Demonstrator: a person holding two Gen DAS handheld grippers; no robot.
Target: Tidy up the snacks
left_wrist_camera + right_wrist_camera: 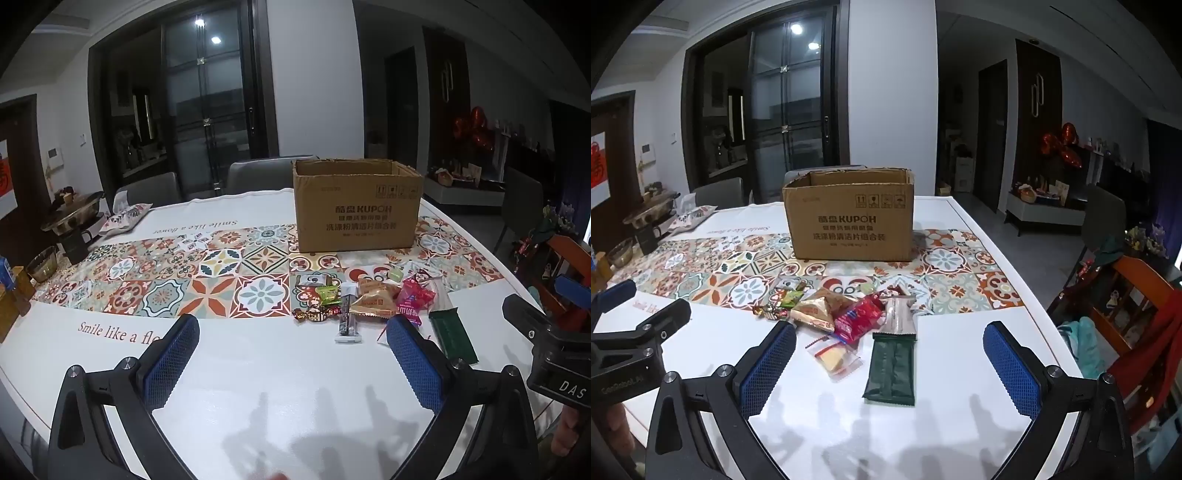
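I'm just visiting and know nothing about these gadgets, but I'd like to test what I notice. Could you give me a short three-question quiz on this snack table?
1. True or false: the cardboard box is open at the top.
2. Which snack lies nearest the right gripper? A) the dark green packet B) the red packet C) the small green candy
3. Fill in: both the right gripper and the left gripper hold ____.

Key:
1. True.
2. A: it lies between the open blue pads, untouched.
3. Nothing: both stand wide open above the white tablecloth, and all the snacks lie in front of the box.
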